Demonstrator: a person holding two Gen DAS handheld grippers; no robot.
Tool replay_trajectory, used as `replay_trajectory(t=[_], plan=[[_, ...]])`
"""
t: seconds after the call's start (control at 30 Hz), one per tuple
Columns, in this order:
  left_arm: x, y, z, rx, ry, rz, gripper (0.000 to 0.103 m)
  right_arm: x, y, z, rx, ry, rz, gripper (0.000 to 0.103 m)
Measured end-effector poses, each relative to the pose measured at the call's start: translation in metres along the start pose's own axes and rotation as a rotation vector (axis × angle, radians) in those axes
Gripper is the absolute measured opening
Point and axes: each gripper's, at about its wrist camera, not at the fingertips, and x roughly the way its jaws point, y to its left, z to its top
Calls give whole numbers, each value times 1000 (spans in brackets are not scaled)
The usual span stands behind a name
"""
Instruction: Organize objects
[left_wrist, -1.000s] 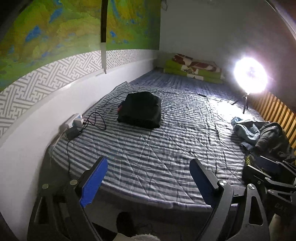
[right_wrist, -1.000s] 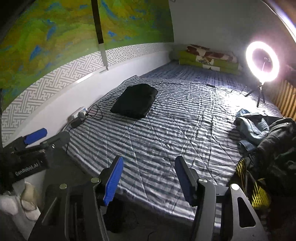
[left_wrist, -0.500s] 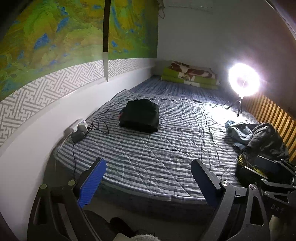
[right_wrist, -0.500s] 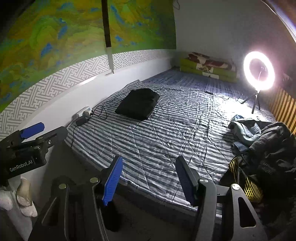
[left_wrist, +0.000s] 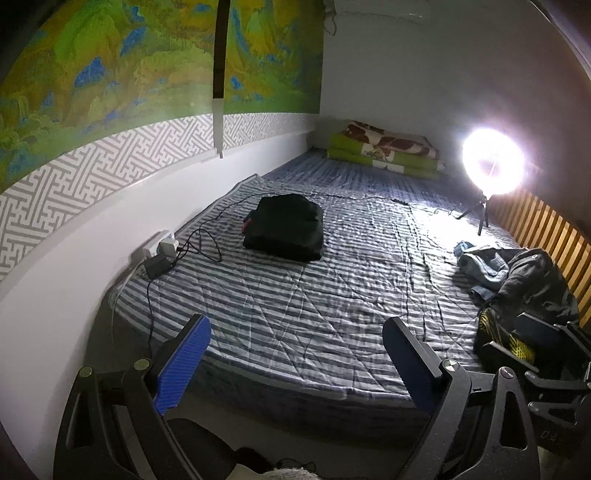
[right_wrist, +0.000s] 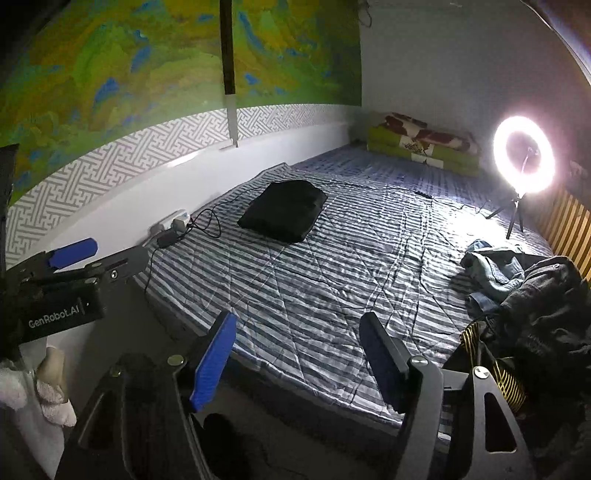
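Between items. My left gripper (left_wrist: 295, 354) stands wide, empty; my right gripper (right_wrist: 297, 354) is opening, nothing between its jaws. Folded black garment (left_wrist: 284, 227) at 12 o'clock; unsorted clothes pile (right_wrist: 524, 288) at 3. Next, I judge: reach the pile.

Before me: striped bed (left_wrist: 332, 295) against a white wall (left_wrist: 92, 258) with green mural (left_wrist: 110, 74); ring light (right_wrist: 524, 155) glaring far right.

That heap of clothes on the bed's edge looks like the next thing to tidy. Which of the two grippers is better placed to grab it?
Probably the right hand-held gripper. The heap of clothes lies on its side, and its jaws are opening with nothing between them. The left hand-held gripper, also open, is on the wall side and would have to cross over.
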Motion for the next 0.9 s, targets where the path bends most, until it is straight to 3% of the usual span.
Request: replay_trajectory(t=[0.17, 0.47, 0.9], plan=[[7, -3, -3, 11, 12, 7, 96, 7, -10, -3, 47, -1, -10, 77], [22, -14, -6, 29, 34, -7, 96, 14, -23, -12, 80, 2, -61, 85], [52, -33, -8, 75, 54, -12, 97, 33, -40, -21, 116, 40, -56, 85]])
